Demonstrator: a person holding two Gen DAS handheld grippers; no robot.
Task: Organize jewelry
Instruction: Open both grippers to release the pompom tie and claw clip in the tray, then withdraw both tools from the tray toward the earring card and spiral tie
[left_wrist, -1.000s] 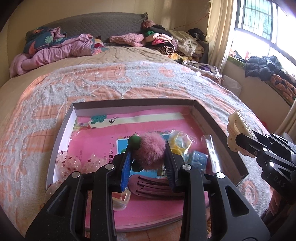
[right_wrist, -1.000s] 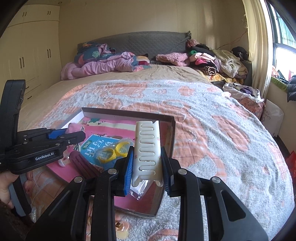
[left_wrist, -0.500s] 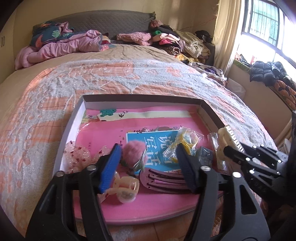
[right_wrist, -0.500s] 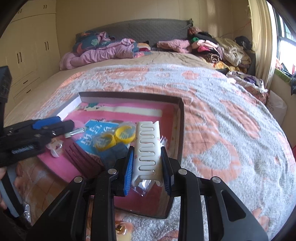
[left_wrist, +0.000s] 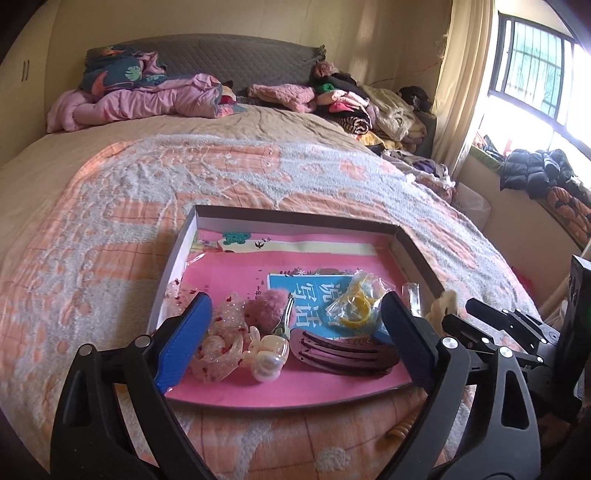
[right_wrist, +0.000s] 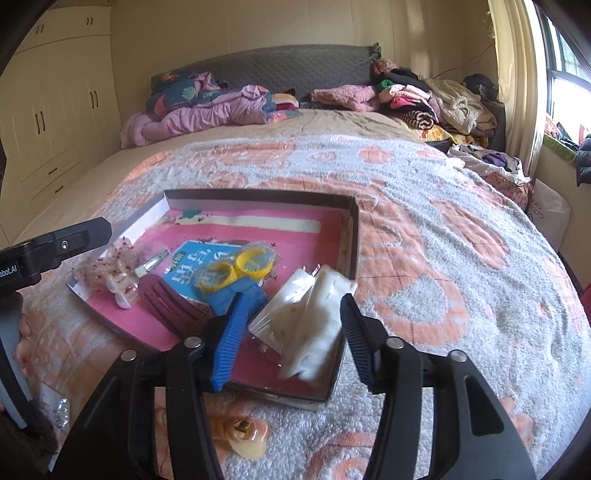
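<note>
A shallow box (left_wrist: 295, 216) with a pink lining lies on the bed; it also shows in the right wrist view (right_wrist: 258, 194). My left gripper (left_wrist: 295, 336) is open above its near edge. Below it lie a pink pompom clip (left_wrist: 267, 308), a dark maroon claw clip (left_wrist: 343, 352), a pearl clip (left_wrist: 267, 354) and a sheer bow (left_wrist: 218, 343). My right gripper (right_wrist: 290, 341) is open. A white claw clip (right_wrist: 319, 321), blurred, sits between its fingers at the box's right corner on a clear bag (right_wrist: 284, 315). Yellow bands in a bag (right_wrist: 236, 267) lie mid-box.
A peach clip (right_wrist: 245, 437) lies on the blanket in front of the box. Piled clothes (left_wrist: 354, 107) and pink bedding (left_wrist: 140, 103) lie at the headboard. A window (left_wrist: 539, 85) is at the right, cupboards (right_wrist: 55, 122) at the left.
My left gripper let go of the pink pompom clip, which now lies in the box, and drew back. My right gripper opened and the white claw clip dropped into the box's right corner.
</note>
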